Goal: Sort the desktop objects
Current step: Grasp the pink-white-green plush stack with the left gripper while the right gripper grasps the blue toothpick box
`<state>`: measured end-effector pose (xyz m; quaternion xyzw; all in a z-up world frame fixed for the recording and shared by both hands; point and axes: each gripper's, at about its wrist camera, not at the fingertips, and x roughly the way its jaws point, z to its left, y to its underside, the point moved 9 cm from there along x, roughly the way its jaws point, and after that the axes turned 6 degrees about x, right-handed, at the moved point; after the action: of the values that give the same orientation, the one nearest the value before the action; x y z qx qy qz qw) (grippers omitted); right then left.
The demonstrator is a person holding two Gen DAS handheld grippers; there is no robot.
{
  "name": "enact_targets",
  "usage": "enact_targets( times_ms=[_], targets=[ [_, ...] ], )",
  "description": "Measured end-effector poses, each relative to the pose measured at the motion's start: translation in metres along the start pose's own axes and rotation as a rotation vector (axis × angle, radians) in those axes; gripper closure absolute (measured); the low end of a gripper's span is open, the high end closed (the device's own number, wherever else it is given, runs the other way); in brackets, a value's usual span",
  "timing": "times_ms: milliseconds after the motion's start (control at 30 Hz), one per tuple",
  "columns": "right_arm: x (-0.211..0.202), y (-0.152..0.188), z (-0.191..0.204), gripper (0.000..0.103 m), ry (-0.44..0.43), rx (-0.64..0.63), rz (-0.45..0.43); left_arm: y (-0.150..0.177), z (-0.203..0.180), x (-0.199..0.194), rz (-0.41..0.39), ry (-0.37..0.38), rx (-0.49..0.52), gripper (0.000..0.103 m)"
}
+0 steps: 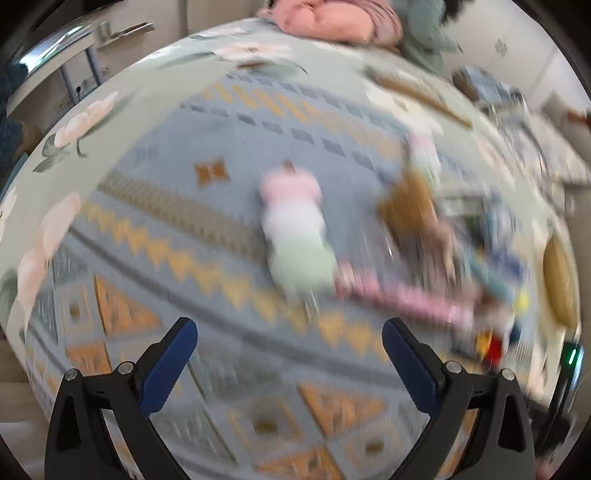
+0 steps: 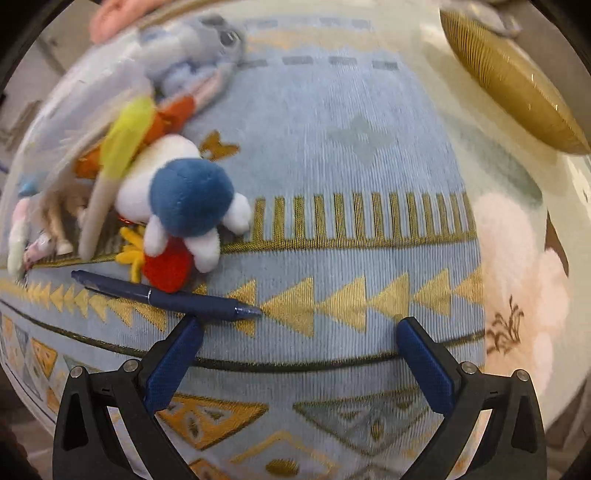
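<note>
My left gripper (image 1: 290,334) is open over the patterned blue mat (image 1: 177,229), nothing between its blue pads. Ahead of it lies a blurred pastel pink, white and green object (image 1: 295,225), with a pink strip (image 1: 402,299) to its right and a jumble of toys (image 1: 491,251) beyond. My right gripper (image 2: 299,328) is open above the mat (image 2: 351,166). A dark blue pen (image 2: 166,295) lies just beyond its left fingertip (image 2: 190,325). Behind the pen sits a white plush with a blue head (image 2: 188,199), red and yellow parts (image 2: 166,266), and a grey-blue plush (image 2: 199,48).
A gold ribbed dish (image 2: 513,81) stands at the far right, seen in the left wrist view as a gold oval (image 1: 559,280). A floral cloth (image 1: 85,118) covers the table around the mat. Pink and green bedding (image 1: 343,18) lies beyond the far edge.
</note>
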<state>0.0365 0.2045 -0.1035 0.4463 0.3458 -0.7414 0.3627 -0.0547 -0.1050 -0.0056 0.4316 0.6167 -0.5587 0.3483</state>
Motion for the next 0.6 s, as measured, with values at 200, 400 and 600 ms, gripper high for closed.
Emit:
enact_targets(
  times_ms=[200,400,600],
  targets=[
    [-0.019,0.027,-0.001,0.0,0.058,0.061,0.175,-0.025,0.029,0.031,0.084,0.032,-0.058,0.002],
    [-0.062,0.024,0.031,0.0,0.06,-0.01,0.056,-0.037,0.023,0.05,0.062,-0.018,0.009,0.003],
    [-0.074,0.027,0.05,0.0,0.095,-0.034,-0.004,-0.032,0.017,0.053,0.042,0.003,0.049,0.009]
  ],
)
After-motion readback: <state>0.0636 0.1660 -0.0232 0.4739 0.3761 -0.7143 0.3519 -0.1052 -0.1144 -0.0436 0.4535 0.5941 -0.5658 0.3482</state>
